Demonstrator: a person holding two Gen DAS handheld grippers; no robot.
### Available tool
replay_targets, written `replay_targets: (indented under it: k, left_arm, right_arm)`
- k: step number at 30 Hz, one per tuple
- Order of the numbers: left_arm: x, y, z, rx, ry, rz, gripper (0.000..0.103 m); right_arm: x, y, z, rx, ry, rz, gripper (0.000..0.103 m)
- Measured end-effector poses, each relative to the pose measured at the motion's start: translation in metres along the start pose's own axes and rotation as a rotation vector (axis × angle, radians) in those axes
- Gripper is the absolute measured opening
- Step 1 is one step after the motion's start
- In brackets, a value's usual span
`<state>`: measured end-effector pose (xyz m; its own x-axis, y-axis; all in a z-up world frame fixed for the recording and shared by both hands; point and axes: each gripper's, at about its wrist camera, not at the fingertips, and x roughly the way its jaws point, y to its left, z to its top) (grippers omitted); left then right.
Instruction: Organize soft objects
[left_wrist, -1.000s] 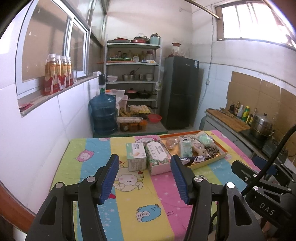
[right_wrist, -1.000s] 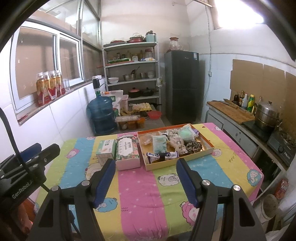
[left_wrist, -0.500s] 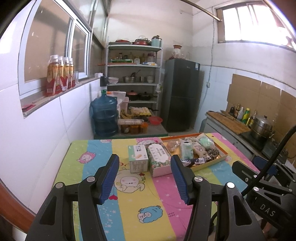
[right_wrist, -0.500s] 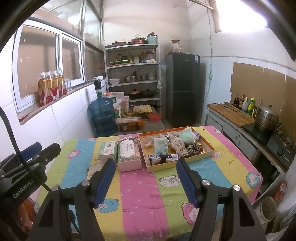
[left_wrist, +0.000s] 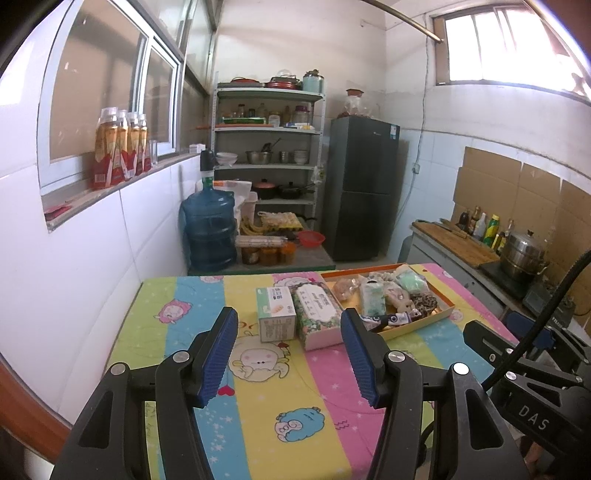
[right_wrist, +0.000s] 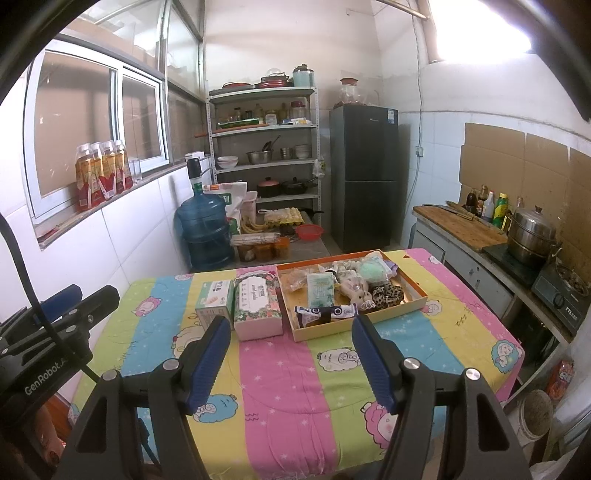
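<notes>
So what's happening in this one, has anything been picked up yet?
Nothing is picked up yet. A person holds the left gripper and the right gripper above the near end of the table, both open and empty. Farther back sit a shallow orange tray filled with soft items, a floral tissue box beside it, and a smaller green and white box next to that. All appear untouched.

Left gripper (left_wrist: 288, 354), right gripper (right_wrist: 290, 360): jaws apart, empty.
</notes>
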<state>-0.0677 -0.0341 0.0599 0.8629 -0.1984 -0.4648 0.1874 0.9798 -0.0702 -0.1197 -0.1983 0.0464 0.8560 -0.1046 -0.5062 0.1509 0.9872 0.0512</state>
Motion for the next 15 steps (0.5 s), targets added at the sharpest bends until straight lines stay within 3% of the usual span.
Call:
replay_targets:
  k: [15]
  left_arm:
    - [0.0001,-0.0005,0.0003,-0.001,0.002,0.0,0.06]
  right_arm:
    - [0.0003,-0.0008,-0.0004,0.001,0.002,0.004,0.068]
